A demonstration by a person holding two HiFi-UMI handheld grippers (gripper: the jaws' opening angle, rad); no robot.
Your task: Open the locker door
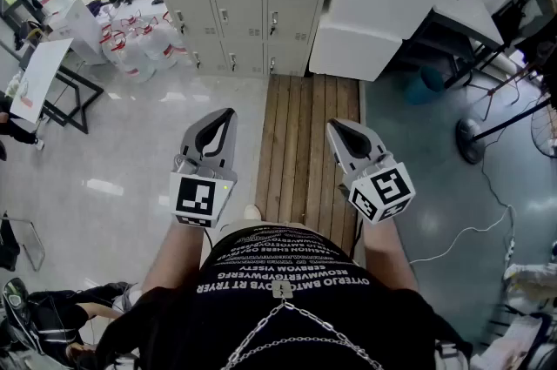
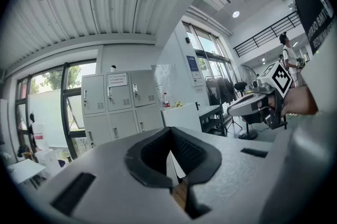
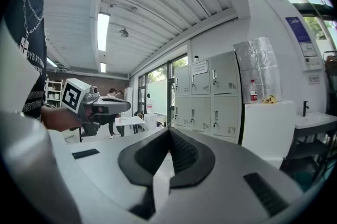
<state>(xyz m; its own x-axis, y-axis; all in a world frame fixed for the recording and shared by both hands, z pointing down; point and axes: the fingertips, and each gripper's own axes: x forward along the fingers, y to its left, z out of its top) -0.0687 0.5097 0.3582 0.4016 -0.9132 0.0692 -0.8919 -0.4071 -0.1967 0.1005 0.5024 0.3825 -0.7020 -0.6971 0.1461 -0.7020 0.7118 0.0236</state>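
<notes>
Jaws pressed together, empty, on left hand-held gripper [image 1: 222, 117] and right hand-held gripper [image 1: 338, 127].

Looking along the right gripper [image 3: 169, 130], jaws pressed together, nothing between. Beyond, at one o'clock, a bank of grey lockers [image 3: 208, 96], doors closed. At nine o'clock, the left gripper [image 3: 124, 106], gripped in a hand [image 3: 55, 116]. At three o'clock, a white counter [image 3: 263, 128] bearing a bottle [image 3: 254, 90].
</notes>
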